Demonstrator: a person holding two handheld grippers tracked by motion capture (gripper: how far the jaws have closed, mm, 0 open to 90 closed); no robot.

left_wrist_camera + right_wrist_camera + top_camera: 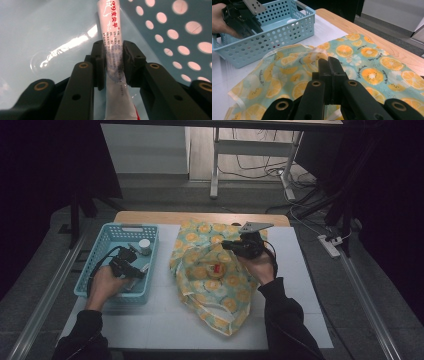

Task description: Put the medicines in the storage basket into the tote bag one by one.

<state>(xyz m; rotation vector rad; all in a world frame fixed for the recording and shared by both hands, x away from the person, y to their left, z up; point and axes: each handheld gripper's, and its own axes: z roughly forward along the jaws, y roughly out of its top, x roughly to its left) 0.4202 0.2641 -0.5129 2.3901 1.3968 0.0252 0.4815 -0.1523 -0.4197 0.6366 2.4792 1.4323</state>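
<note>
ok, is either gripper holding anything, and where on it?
Left gripper: fingers pinch a white tube across its middle, inside the blue basket. Right gripper: shut on the edge of the fruit-print bag.

Basket (pixel 102 255): perforated walls close in the left gripper (pixel 131 268) on all sides, leaving passage upward through the open top; a white-capped bottle (pixel 144 246) stands near the far wall, beside the gripper. Bag (pixel 212 275): orange-print cloth covers the table's middle, its rim raised around the right gripper (pixel 226 244). Table (pixel 160 320): bare white strips between basket and bag, along the near edge and at far right.
</note>
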